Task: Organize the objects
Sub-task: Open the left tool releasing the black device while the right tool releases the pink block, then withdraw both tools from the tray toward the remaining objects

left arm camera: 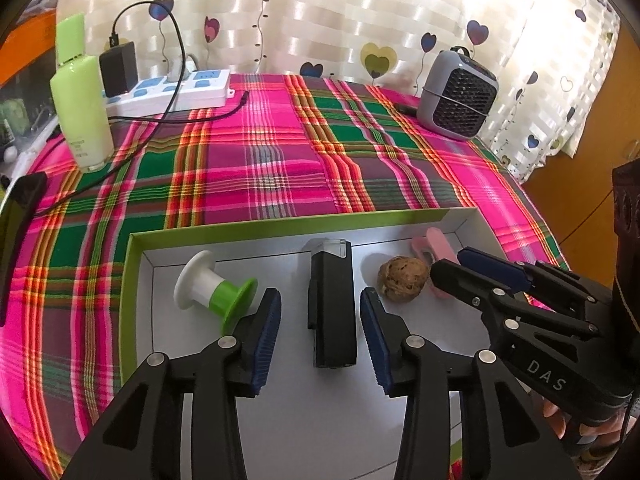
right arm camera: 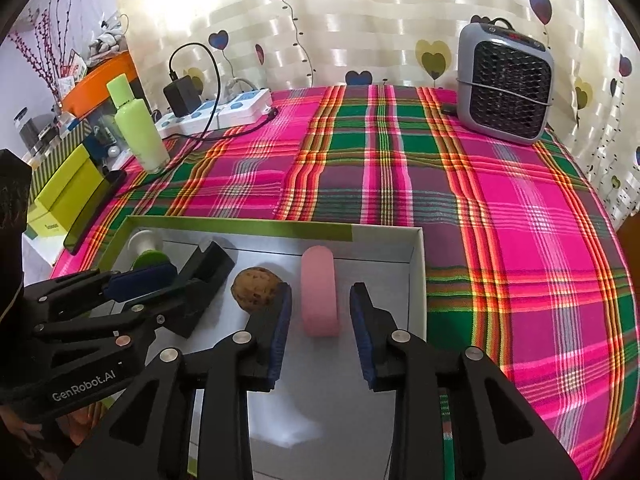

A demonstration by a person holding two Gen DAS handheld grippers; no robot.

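Note:
A shallow white box with a green rim lies on the plaid cloth. In it are a white-and-green spool, a black rectangular device with a clear cap, a brown wrinkled ball and a pink oblong case. My left gripper is open astride the black device, with a gap at each pad. My right gripper is open astride the pink case, and its pads are clear of it. Each gripper shows in the other's view.
A pale green bottle, a power strip with a black charger and cable and a dark phone stand at the far left. A grey fan heater is at the back right. A curtain hangs behind.

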